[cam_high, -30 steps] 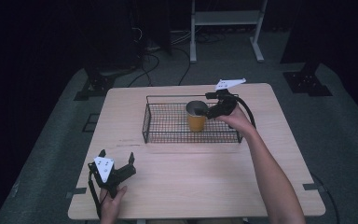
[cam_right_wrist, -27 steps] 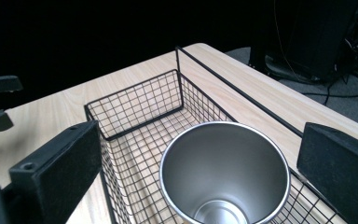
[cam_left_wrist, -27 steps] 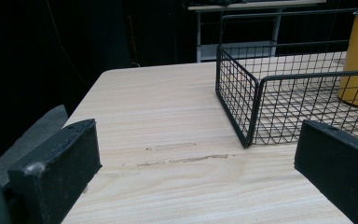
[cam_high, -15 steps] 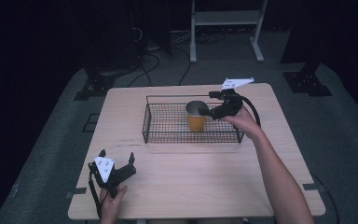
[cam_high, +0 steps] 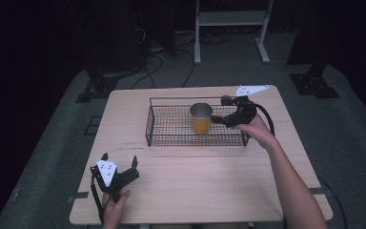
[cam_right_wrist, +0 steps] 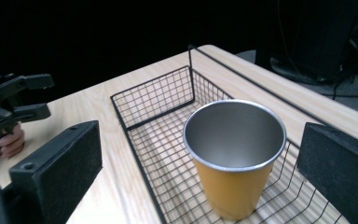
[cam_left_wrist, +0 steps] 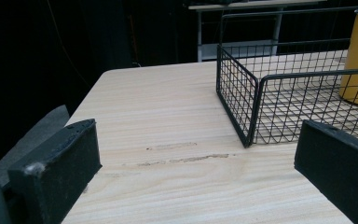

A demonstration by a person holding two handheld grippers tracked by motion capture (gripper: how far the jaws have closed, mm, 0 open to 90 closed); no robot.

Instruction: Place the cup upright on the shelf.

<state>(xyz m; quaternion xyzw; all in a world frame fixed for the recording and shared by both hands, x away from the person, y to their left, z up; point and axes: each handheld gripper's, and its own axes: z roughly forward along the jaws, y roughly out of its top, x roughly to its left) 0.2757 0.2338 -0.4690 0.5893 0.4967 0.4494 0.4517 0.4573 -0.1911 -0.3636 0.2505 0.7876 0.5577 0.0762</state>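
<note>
Unmarked cup (cam_right_wrist: 235,158) upright in basket (cam_high: 171,138), no readable txt.

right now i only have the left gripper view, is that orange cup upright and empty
Observer: Yes. The right gripper view looks down into the orange cup; it stands upright, its steel inside bare.
Operator: where's the right gripper
Observer: The right gripper hangs over the wire basket, open, beside the cup and not touching it.
Operator: where does the cup sit in the basket
Observer: Right of middle, near the far wall.
</note>
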